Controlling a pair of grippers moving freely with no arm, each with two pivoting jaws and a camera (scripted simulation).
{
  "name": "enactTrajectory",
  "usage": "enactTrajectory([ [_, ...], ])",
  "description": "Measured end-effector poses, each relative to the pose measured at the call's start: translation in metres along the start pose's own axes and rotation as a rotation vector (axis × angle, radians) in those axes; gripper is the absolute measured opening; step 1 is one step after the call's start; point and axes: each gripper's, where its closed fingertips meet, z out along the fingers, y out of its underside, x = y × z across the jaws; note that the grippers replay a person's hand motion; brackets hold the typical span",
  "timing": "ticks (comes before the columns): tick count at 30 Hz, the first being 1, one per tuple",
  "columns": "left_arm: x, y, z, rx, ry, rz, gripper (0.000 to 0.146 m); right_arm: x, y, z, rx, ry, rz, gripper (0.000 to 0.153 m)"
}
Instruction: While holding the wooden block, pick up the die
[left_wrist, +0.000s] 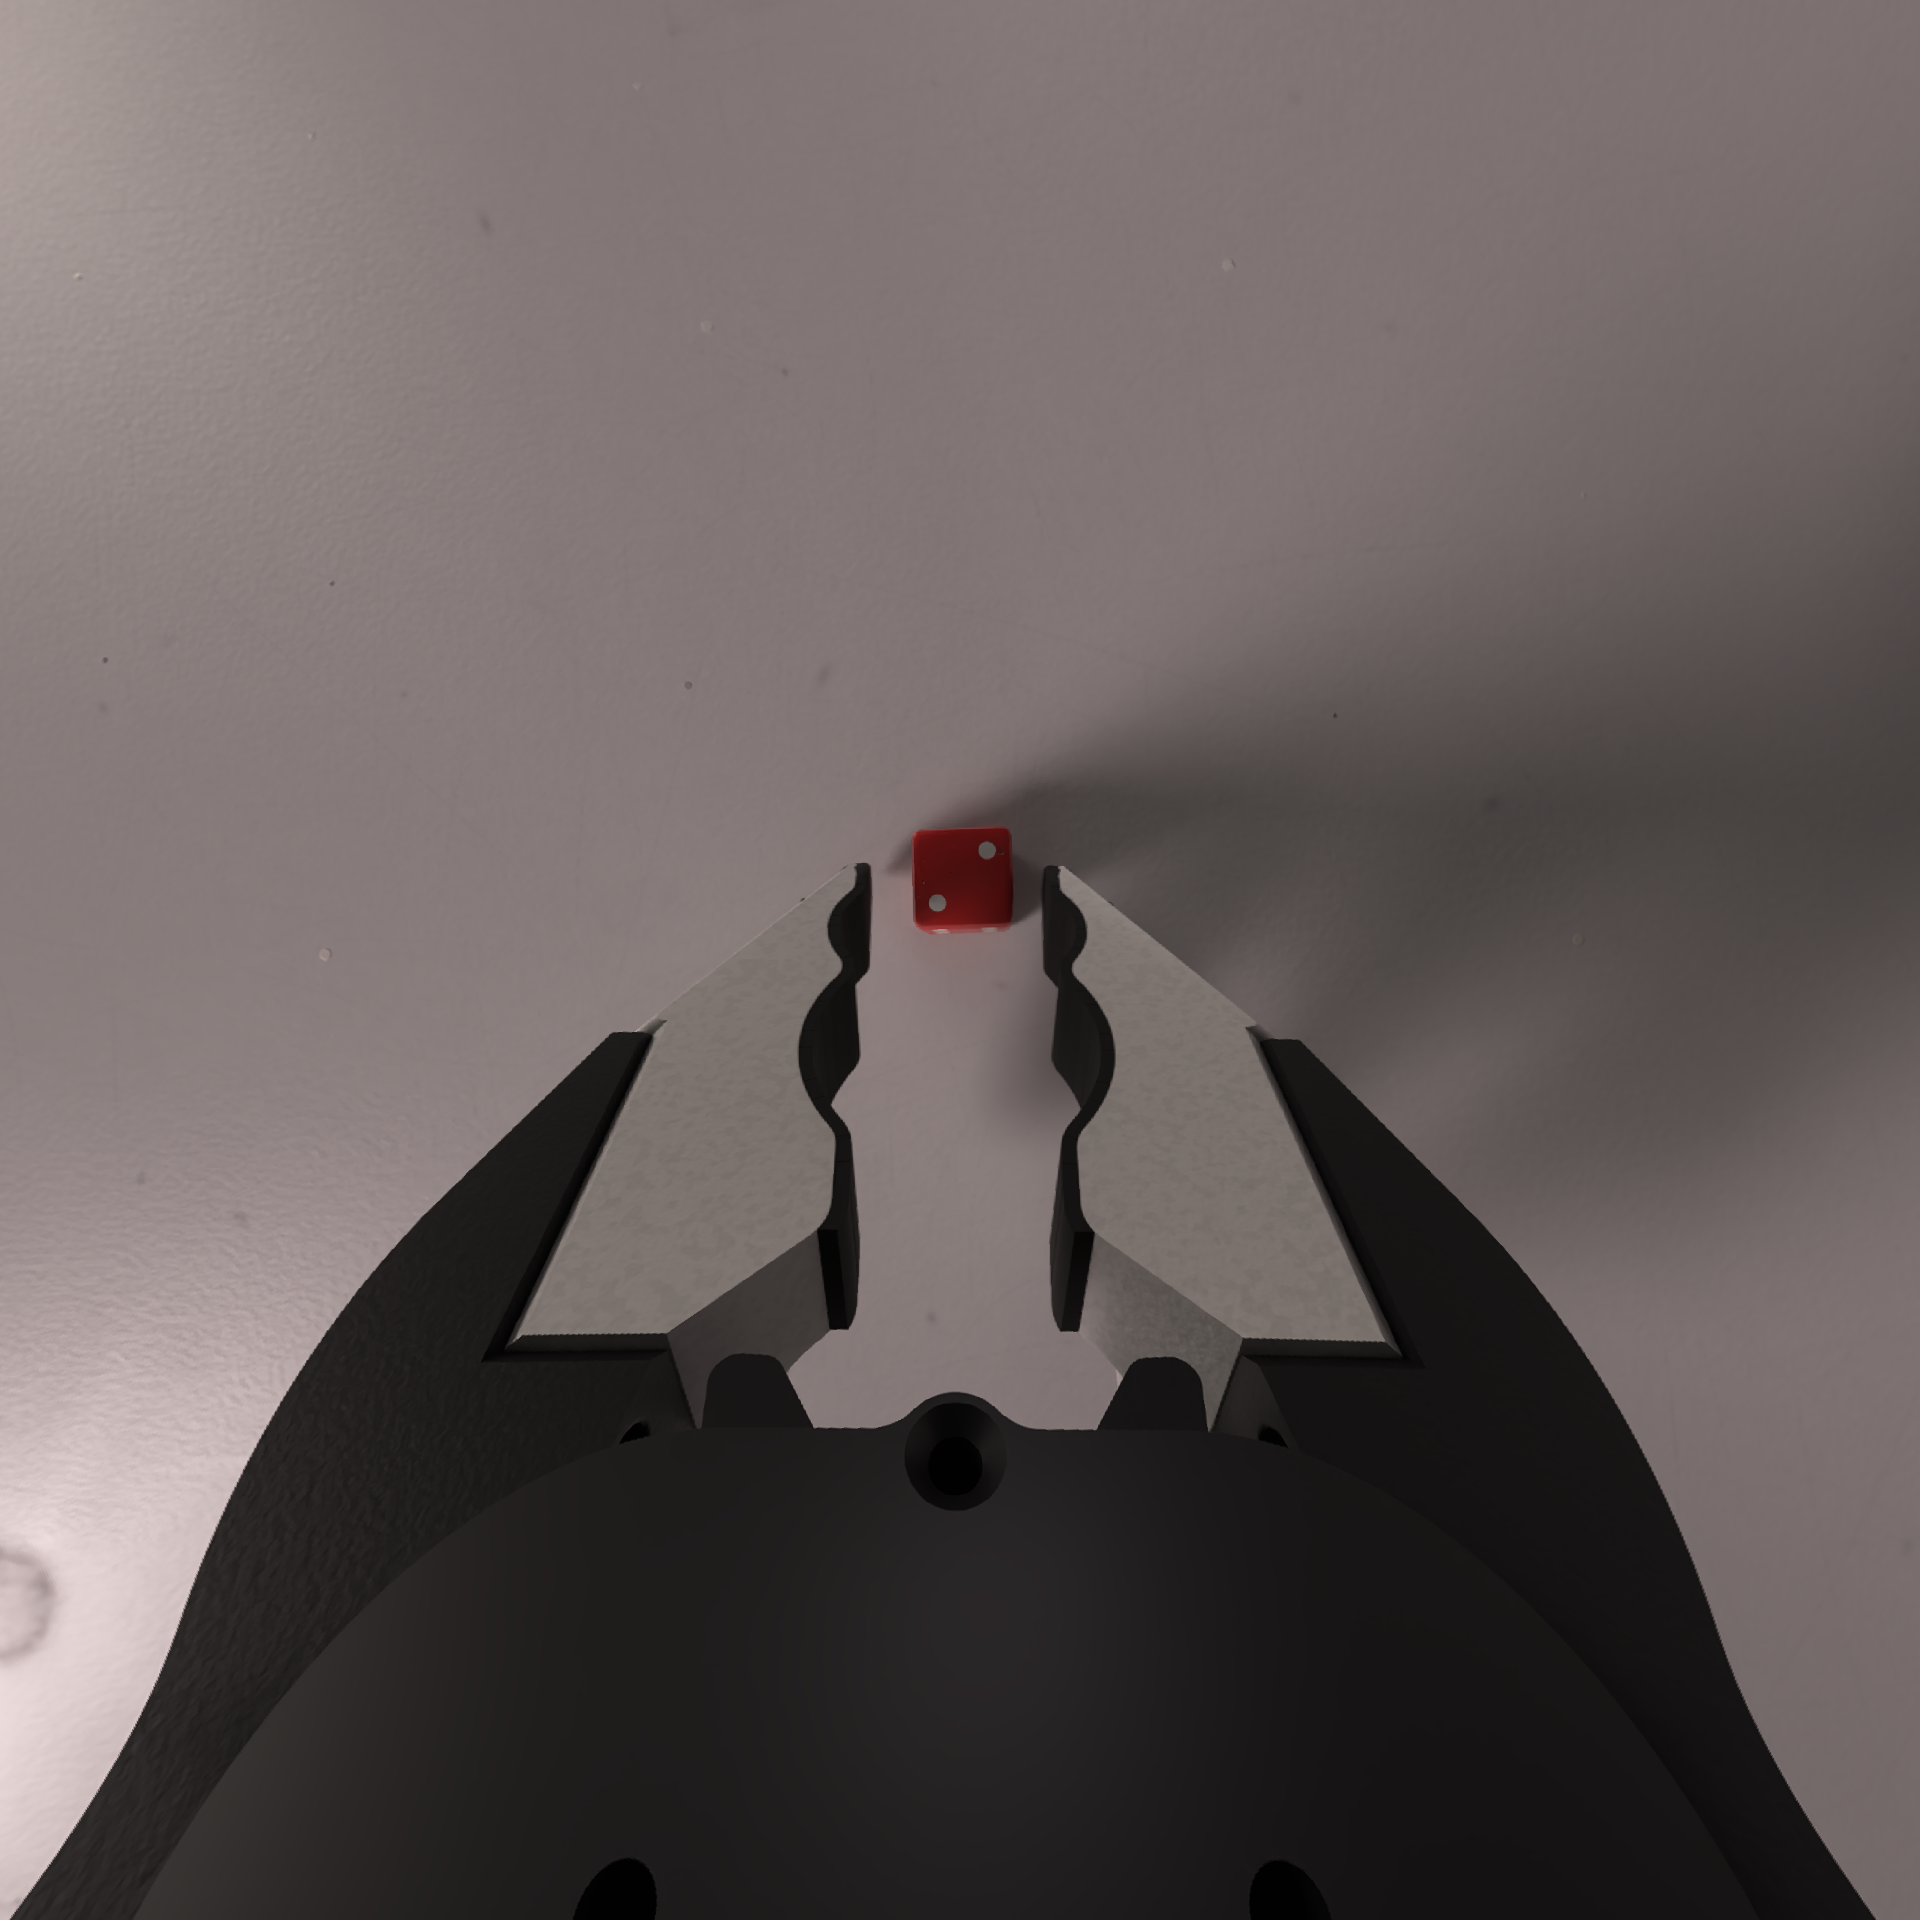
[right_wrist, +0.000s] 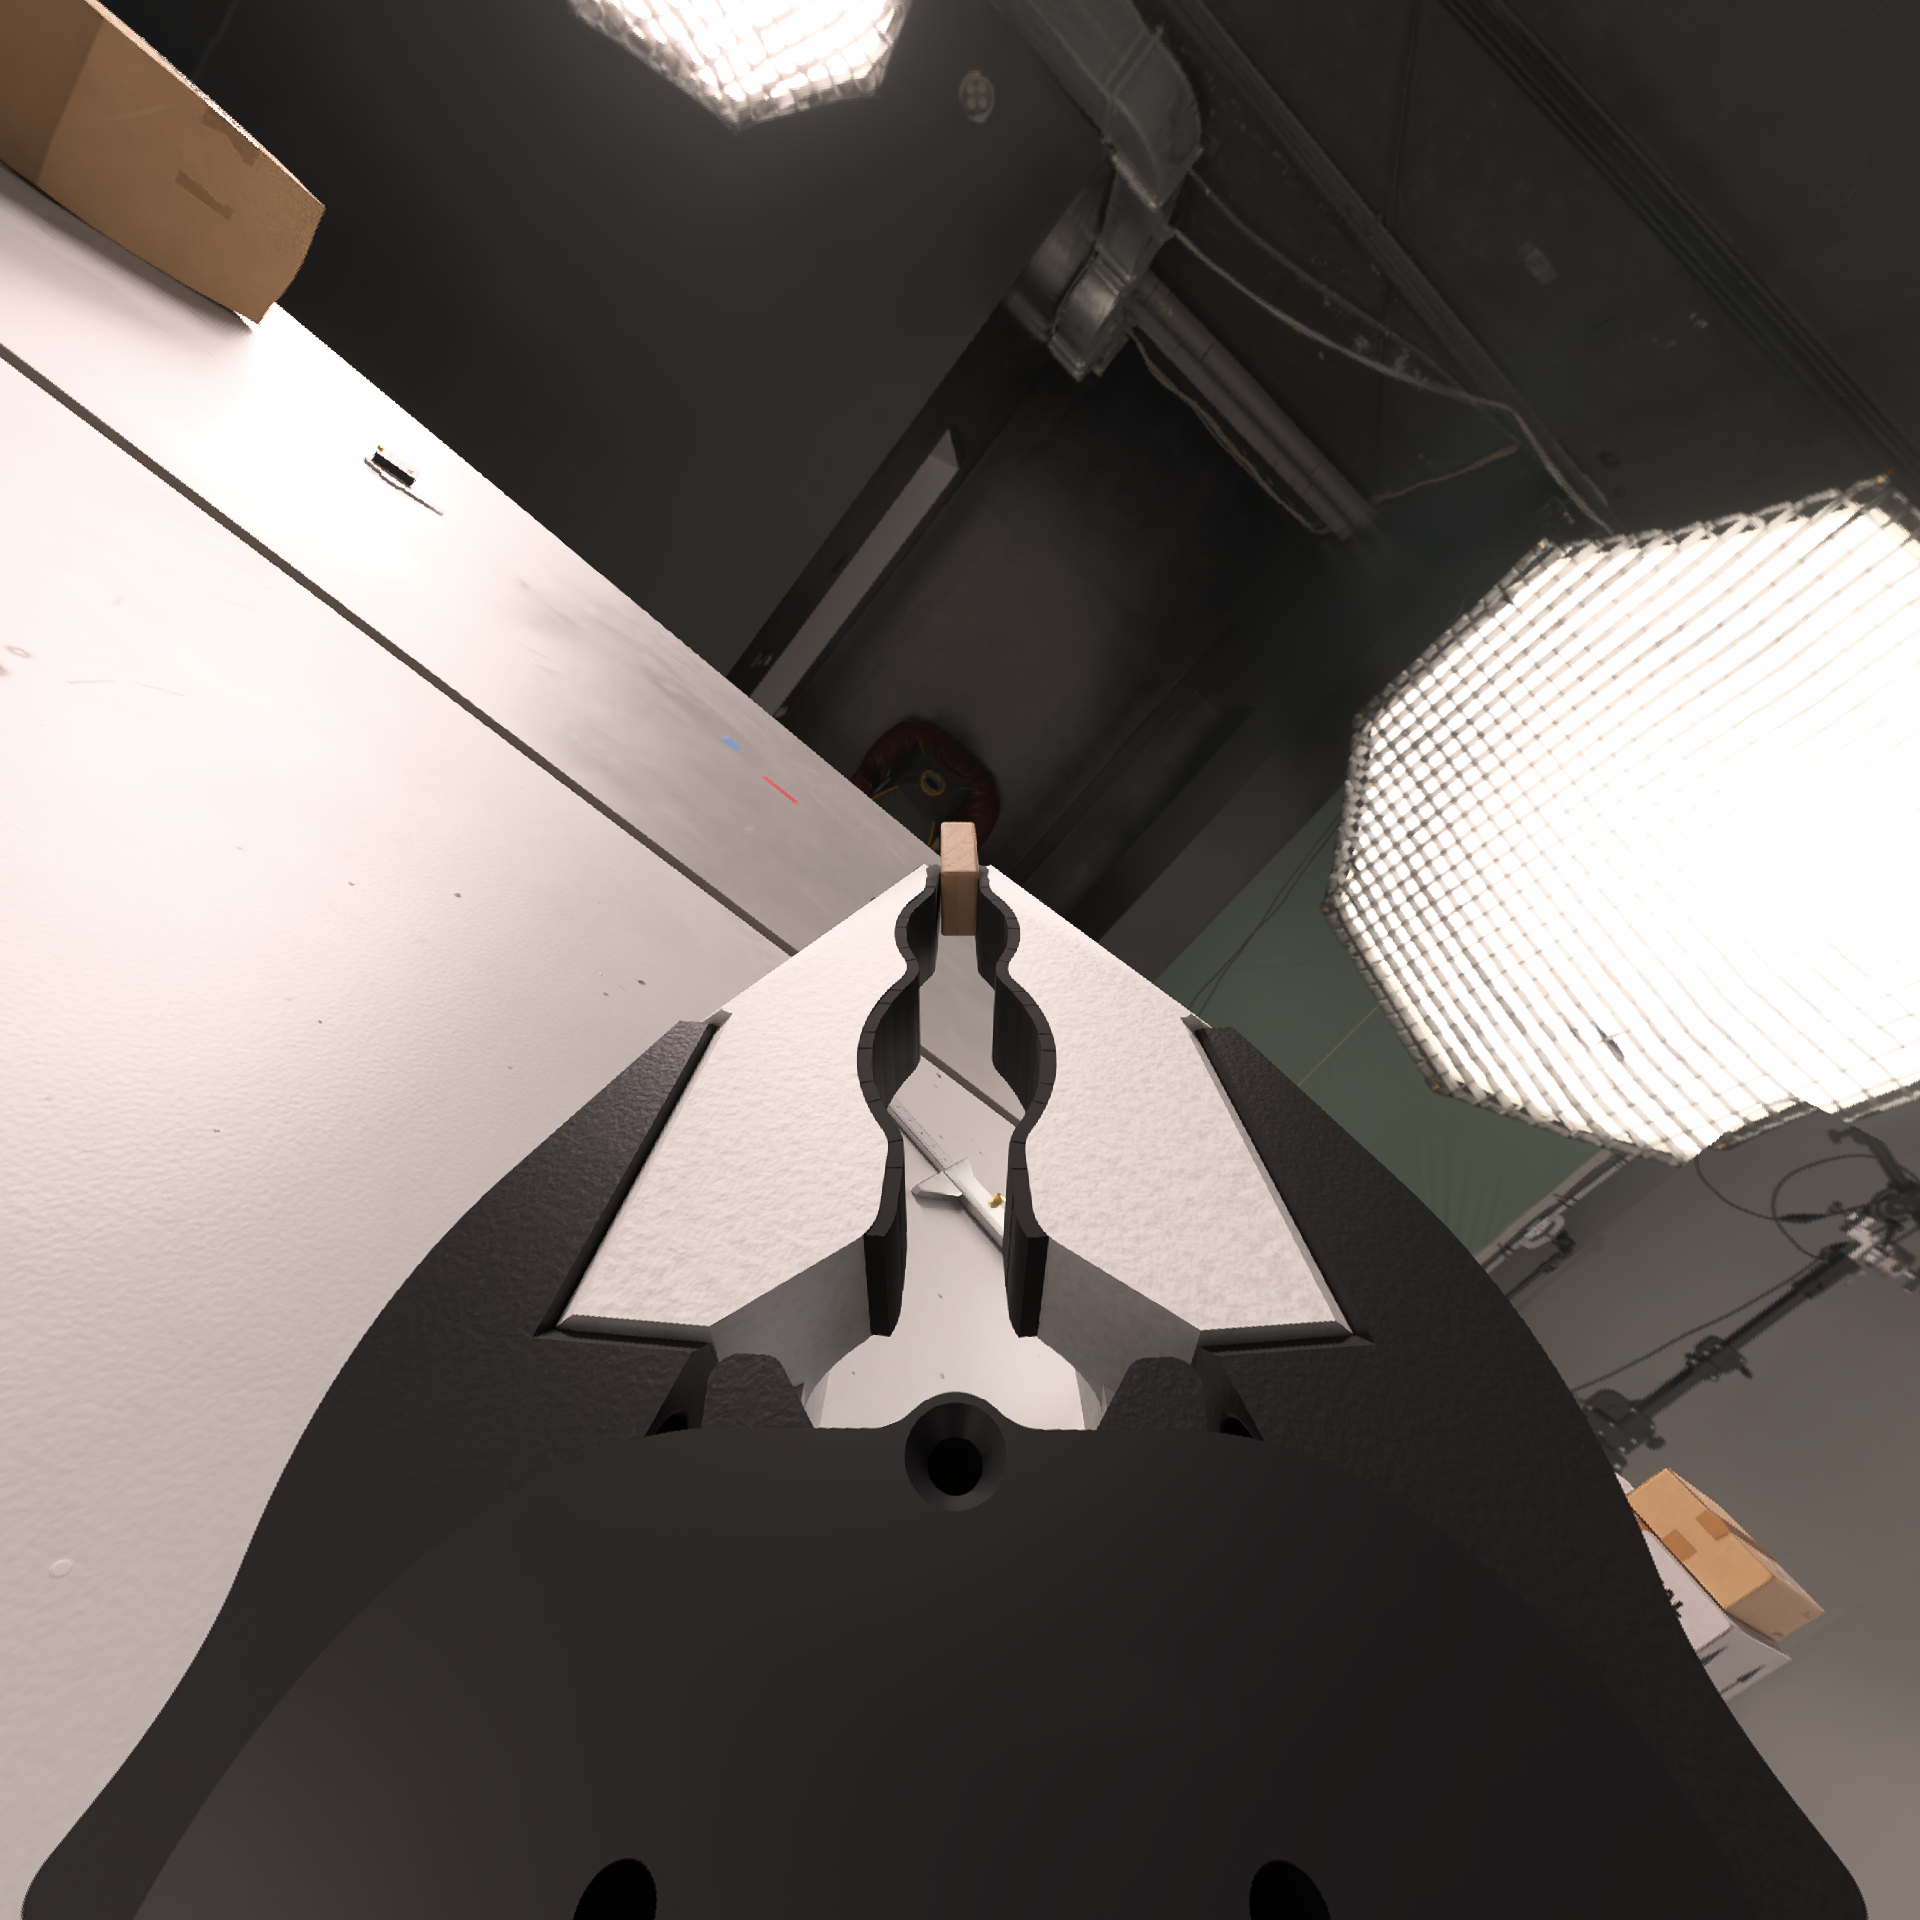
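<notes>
The left gripper (left_wrist: 956, 883) points down at the pale table (left_wrist: 520, 520), jaws parted wider than the red die (left_wrist: 961, 878) lying between its tips; bare surface lies all round. The right gripper (right_wrist: 958, 881) pinches the wooden block (right_wrist: 958, 878) at its tips, long axis toward twelve o'clock, table edge (right_wrist: 623, 644) running behind.

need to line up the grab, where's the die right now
In the left wrist view, the red die sits on the table, centred between the open left gripper fingertips.
</notes>
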Motion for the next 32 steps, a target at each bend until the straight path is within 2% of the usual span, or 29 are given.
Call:
enactTrajectory([
  [4, 0.001, -0.001, 0.000, 0.047, -0.005, -0.070, 0.018, 0.001, 0.000, 0.000, 0.000, 0.002, 0.000, 0.005],
  [8, 0.007, -0.001, -0.011, 0.097, 0.048, -0.295, 0.018, 0.000, -0.001, 0.000, 0.002, 0.001, -0.006, 0.005],
  [10, 0.017, -0.005, -0.022, 0.156, 0.176, -0.454, 0.018, -0.002, -0.002, 0.000, 0.004, -0.004, -0.013, 0.005],
  [13, 0.035, -0.005, -0.045, 0.219, 0.460, -0.701, 0.018, -0.007, -0.005, 0.001, 0.010, -0.020, -0.022, 0.005],
  [14, 0.040, -0.001, -0.051, 0.208, 0.539, -0.749, 0.018, -0.009, -0.006, 0.001, 0.013, -0.025, -0.028, 0.005],
  [16, 0.044, 0.012, -0.056, 0.171, 0.606, -0.809, 0.018, -0.013, -0.009, 0.002, 0.020, -0.036, -0.034, 0.005],
  [19, 0.053, 0.026, -0.062, 0.126, 0.663, -0.875, 0.018, -0.018, -0.010, 0.003, 0.020, -0.052, -0.038, 0.005],
  [22, 0.059, 0.036, -0.061, 0.072, 0.656, -0.900, 0.018, -0.020, -0.009, 0.003, 0.017, -0.057, -0.039, 0.005],
  [32, 0.059, 0.031, -0.048, 0.052, 0.637, -1.004, 0.018, -0.019, -0.006, 0.003, 0.010, -0.055, -0.035, 0.005],
])
